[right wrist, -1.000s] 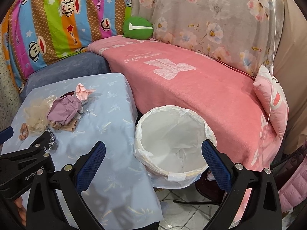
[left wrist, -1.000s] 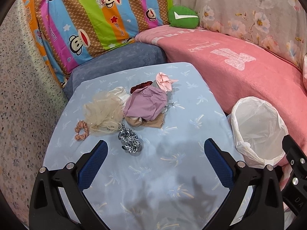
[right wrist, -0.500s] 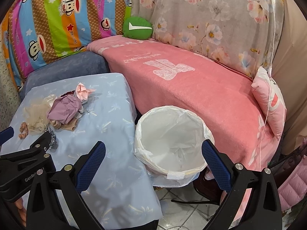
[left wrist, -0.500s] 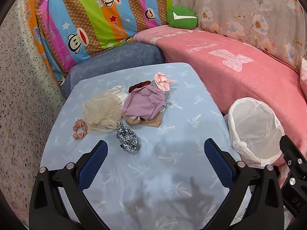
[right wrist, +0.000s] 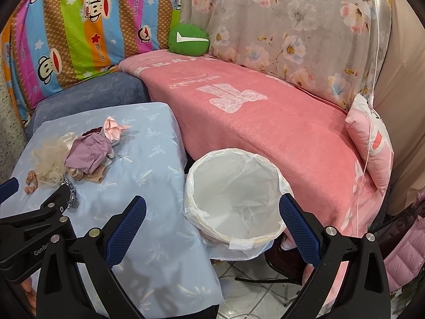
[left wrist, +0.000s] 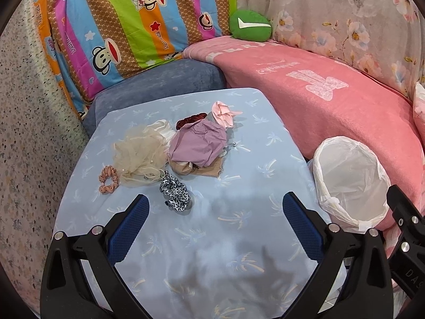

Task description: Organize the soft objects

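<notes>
Left gripper [left wrist: 213, 207] hovering over near half of surface [left wrist: 239, 239], jaws wide apart, empty. Right gripper [right wrist: 212, 212] above lined bin [right wrist: 233, 199] off the surface's right edge, jaws apart too, nothing held.

Soft pile toward far half of surface, bin still empty. Likely first pick: leopard scrunchie [left wrist: 175, 192], nearest the near edge, lying alone just beside the pile. Best done by dropping straight down, straddling the ring, closing on one bunched side so nothing else snags.

Count: one leopard scrunchie, one peach scrunchie [left wrist: 107, 180] near left edge, one beige mesh puff [left wrist: 138, 154], one purple cloth [left wrist: 198, 146], one pink cloth [left wrist: 223, 113], one dark red scrunchie [left wrist: 190, 119] half hidden, tan piece [left wrist: 209, 170] underneath. One bin.
</notes>
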Demonstrator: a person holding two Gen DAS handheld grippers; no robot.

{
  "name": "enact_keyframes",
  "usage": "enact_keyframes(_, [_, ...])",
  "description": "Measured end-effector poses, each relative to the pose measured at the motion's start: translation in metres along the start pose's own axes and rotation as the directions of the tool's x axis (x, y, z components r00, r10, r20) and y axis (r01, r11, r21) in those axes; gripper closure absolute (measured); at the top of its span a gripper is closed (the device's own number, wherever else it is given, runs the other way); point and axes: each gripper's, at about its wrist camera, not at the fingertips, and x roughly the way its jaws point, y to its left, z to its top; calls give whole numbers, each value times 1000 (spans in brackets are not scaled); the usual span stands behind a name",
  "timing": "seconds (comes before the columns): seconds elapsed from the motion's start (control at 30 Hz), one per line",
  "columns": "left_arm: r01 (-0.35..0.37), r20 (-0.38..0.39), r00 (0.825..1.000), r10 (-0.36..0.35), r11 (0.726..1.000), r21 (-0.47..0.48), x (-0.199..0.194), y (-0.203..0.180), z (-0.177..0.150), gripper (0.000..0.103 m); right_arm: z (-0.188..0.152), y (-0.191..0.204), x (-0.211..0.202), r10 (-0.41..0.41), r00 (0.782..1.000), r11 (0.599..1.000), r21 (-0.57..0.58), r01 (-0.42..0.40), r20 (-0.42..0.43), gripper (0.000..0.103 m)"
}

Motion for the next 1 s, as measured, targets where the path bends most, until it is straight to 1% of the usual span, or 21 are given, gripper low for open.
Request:
enact_keyframes(0.5, [16, 8, 1000, -16, 1000, 1, -1, -2, 2, 7, 2, 2, -2, -7, 1000, 1000, -6, 7, 0, 6])
enact_keyframes(0.8, [37, 13, 999, -37, 999, 10, 1, -2, 3, 7, 4, 1, 0, -17, 1000, 1000, 3, 17, -1, 6])
enact_keyframes(1.0, [56, 10, 998, -56, 998, -1, 8, 5, 4, 7, 5, 6, 1, -16, 1000, 1000, 10, 16, 3, 6])
